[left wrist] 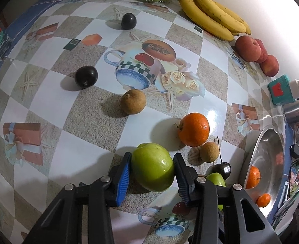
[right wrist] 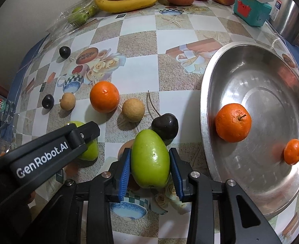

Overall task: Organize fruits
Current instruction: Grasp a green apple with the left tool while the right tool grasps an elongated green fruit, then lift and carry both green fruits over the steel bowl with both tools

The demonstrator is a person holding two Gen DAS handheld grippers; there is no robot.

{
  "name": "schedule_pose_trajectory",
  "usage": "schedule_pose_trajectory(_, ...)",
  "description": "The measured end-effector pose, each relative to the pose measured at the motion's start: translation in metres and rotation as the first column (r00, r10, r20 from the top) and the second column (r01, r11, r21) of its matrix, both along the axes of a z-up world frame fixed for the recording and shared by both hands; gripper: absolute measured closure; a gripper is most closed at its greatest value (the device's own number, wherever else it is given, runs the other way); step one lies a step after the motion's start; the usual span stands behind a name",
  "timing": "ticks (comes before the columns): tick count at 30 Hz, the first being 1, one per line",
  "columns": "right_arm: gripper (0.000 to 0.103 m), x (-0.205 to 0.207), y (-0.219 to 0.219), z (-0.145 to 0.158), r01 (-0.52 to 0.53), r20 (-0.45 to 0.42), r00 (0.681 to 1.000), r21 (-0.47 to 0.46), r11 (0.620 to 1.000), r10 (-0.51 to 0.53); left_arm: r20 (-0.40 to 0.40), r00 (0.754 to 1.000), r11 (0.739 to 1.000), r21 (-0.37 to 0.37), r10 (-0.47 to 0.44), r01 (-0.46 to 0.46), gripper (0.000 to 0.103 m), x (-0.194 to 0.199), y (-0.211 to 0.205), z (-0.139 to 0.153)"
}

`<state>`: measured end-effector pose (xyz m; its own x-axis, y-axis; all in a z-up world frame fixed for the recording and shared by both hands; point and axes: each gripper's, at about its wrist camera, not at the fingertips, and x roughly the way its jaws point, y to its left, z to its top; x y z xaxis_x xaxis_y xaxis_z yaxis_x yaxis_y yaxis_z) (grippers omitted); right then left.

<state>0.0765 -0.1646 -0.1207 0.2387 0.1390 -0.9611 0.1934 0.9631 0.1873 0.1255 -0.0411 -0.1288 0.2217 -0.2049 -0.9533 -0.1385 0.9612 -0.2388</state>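
The counter (right wrist: 137, 46), under a checked printed cloth, carries everything; the steel basin (right wrist: 257, 61) at its right side already holds two mandarins, a large one (right wrist: 233, 122) and a small one (right wrist: 292, 151), so the green fruit probably belong there too.

The left hand-held gripper (left wrist: 152, 169) stands over a round green fruit (left wrist: 152, 169) at the near edge of the counter, its blue pads flush against both flanks; the fruit appears to be resting on the cloth. The right hand-held gripper (right wrist: 150, 161) has closed likewise on a longer, egg-shaped green fruit (right wrist: 150, 158) just beside the basin's rim, with a dark cherry (right wrist: 165, 127) touching its far end.

To do this well, I judge each lift should go straight up before any sideways travel: the smooth skins could slip between narrow pads, and the right fruit's rise may nudge the cherry. Carry the right one in first, since the arms sit close. Loose fruit nearby, a mandarin (left wrist: 193, 129) and two longans (left wrist: 132, 101), should be cleared.
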Motion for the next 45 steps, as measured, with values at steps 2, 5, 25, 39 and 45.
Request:
schedule_pose_trajectory(2,0.065,-0.001,-0.004,0.001,0.010,0.000,1.000,0.019,1.000,-0.010,-0.004,1.000,1.000,-0.006,0.008,-0.008,0.059,-0.001,0.002,0.001)
schedule_pose_trajectory(5,0.065,-0.001,-0.009,0.001,0.024,0.002,1.000,0.046,0.999,-0.024,-0.010,1.000,1.000,-0.019,0.020,-0.021,0.059,-0.001,0.005,0.001)
schedule_pose_trajectory(25,0.065,-0.007,-0.017,0.042,0.048,0.123,0.990,0.156,0.987,-0.068,0.102,0.990,0.995,-0.024,0.099,-0.097,0.059,-0.014,0.029,0.045)
schedule_pose_trajectory(39,0.065,-0.015,-0.045,0.074,0.137,0.215,0.963,0.123,0.983,-0.161,0.189,0.970,0.988,-0.022,0.152,-0.151,0.059,-0.016,0.036,0.070)
schedule_pose_trajectory(45,0.065,-0.022,-0.074,0.070,0.238,0.204,0.945,0.104,0.966,-0.255,0.183,0.975,0.992,-0.022,0.128,-0.126,0.059,-0.018,0.027,0.068)
